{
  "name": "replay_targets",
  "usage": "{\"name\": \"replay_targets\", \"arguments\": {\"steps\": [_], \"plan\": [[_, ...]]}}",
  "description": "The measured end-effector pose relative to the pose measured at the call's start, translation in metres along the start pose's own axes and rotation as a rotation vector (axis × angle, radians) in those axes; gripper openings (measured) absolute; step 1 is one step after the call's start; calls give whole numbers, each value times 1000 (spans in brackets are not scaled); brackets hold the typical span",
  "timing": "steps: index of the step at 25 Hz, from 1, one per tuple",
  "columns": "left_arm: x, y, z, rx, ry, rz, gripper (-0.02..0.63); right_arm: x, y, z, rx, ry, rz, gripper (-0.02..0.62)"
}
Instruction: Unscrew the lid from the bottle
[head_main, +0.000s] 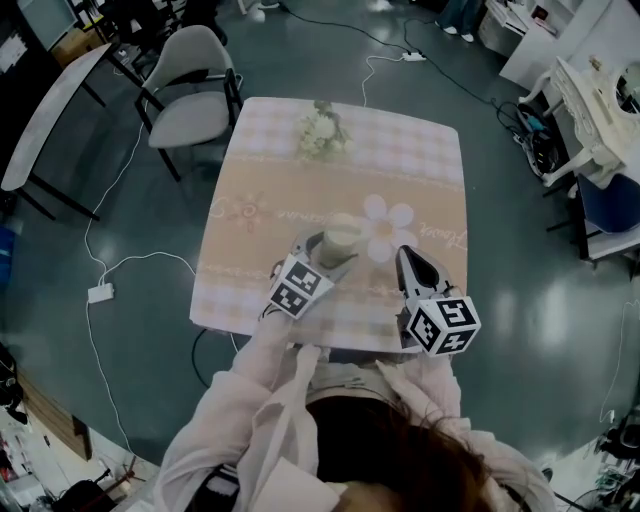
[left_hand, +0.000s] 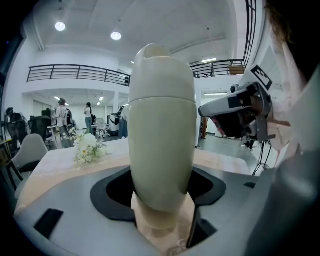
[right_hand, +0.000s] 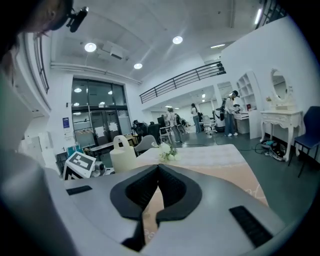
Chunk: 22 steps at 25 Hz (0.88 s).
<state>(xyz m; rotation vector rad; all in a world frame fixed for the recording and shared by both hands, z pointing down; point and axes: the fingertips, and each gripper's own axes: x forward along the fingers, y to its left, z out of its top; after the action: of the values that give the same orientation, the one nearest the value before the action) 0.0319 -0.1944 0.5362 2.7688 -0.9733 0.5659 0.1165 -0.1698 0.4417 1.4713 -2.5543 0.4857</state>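
While the square surface under its peach and checked cloth fills the middle of the head view, a grey chair stands on the floor off its far left corner. At the near edge, the left gripper has its jaws set wide and closed on the lower body of a cream bottle, which stands upright between them, just left of a flower printed on the cloth. Just beside it, the right gripper holds nothing, its jaws pressed together, apart from the bottle. A small bunch of white flowers lies near the far edge. The lid sits on the bottle's top, not yet off.
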Motion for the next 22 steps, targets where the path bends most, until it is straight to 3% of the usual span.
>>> {"name": "replay_targets", "arguments": {"steps": [8, 15, 22], "plan": [[-27, -35, 41, -19, 7, -67, 311, -11, 27, 19, -172, 18, 147, 12], [-48, -68, 63, 50, 10, -117, 311, -19, 38, 30, -125, -28, 184, 12], [-51, -73, 61, 45, 10, -123, 311, -27, 47, 41, -80, -115, 265, 12]]}}
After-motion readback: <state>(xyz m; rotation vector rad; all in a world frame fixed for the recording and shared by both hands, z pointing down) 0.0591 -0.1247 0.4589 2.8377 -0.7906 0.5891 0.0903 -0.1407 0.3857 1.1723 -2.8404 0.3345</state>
